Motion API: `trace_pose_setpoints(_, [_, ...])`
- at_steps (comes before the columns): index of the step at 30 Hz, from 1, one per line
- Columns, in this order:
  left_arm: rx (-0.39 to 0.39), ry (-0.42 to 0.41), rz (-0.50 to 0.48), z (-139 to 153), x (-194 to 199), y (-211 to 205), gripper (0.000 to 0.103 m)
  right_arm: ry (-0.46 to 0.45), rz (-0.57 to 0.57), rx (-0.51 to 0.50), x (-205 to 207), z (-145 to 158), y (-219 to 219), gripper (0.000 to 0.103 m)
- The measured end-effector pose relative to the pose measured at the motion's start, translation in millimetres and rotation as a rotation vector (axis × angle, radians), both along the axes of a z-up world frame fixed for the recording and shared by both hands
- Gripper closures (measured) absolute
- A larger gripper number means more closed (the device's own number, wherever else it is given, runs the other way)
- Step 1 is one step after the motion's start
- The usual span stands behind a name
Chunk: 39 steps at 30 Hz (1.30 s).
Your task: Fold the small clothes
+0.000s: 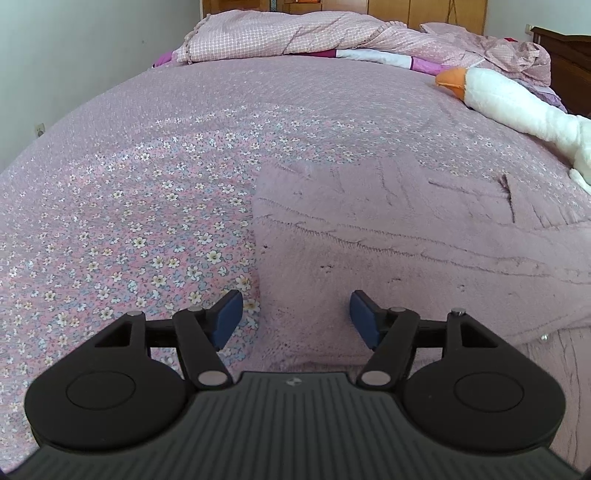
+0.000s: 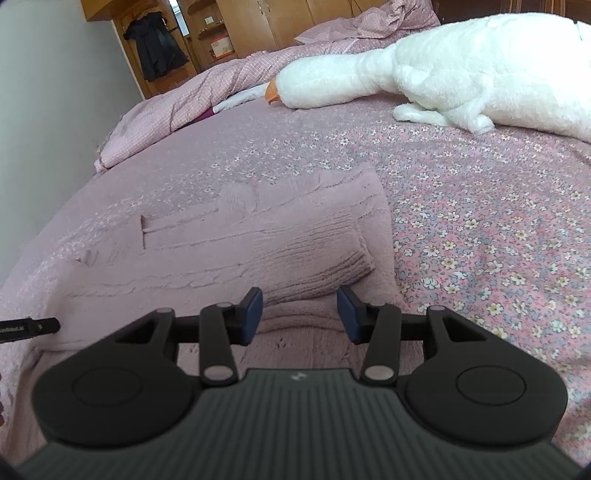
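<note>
A pale pink knitted garment [image 1: 388, 236] lies flat on the flowered bedspread [image 1: 129, 206], with its sleeves folded across the body. My left gripper [image 1: 295, 317] stands open over the garment's near left corner, nothing between its blue pads [image 1: 229, 314]. In the right wrist view the same garment [image 2: 229, 243] shows a ribbed cuff folded over near its right edge. My right gripper [image 2: 300, 315] is open just above the garment's near edge, below that cuff, holding nothing.
A big white plush goose [image 2: 461, 66] with an orange beak lies at the far right of the bed. A rumpled pink checked quilt [image 1: 280, 37] is piled at the head. A wall runs along the left; wooden wardrobes [image 2: 258, 26] stand behind.
</note>
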<state>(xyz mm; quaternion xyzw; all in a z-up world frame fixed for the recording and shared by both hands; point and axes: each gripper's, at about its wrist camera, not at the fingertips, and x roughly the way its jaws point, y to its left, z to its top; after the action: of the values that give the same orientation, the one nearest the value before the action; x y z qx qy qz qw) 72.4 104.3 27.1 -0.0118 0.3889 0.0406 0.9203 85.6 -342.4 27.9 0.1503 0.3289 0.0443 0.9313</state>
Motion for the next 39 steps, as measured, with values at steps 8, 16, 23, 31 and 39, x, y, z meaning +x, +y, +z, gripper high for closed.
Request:
trace_pose_setpoints(8, [0.019, 0.001, -0.008, 6.1, -12.2, -2.0, 0.032, -0.029, 0.018, 0.008, -11.7, 8.4, 1.9, 0.039])
trace_pose_setpoints(16, [0.027, -0.025, -0.004, 15.0, 1.0, 2.3, 0.032, -0.080, 0.007, -0.011, 18.8, 22.6, -18.9, 0.039])
trace_pose_setpoints(23, [0.030, -0.048, -0.015, 17.5, 42.2, 10.1, 0.032, 0.003, -0.024, 0.057, 87.8, 10.1, -58.7, 0.039])
trace_pose_setpoints(31, [-0.154, 0.009, 0.083, 2.4, 118.5, 53.7, 0.032, 0.070, -0.027, 0.171, 137.4, -19.1, -80.6, 0.038])
trace_pose_setpoints(39, [-0.387, -0.031, 0.104, -11.8, 122.3, 80.2, 0.032, 0.029, 0.003, 0.184, 141.3, -16.0, -69.5, 0.037])
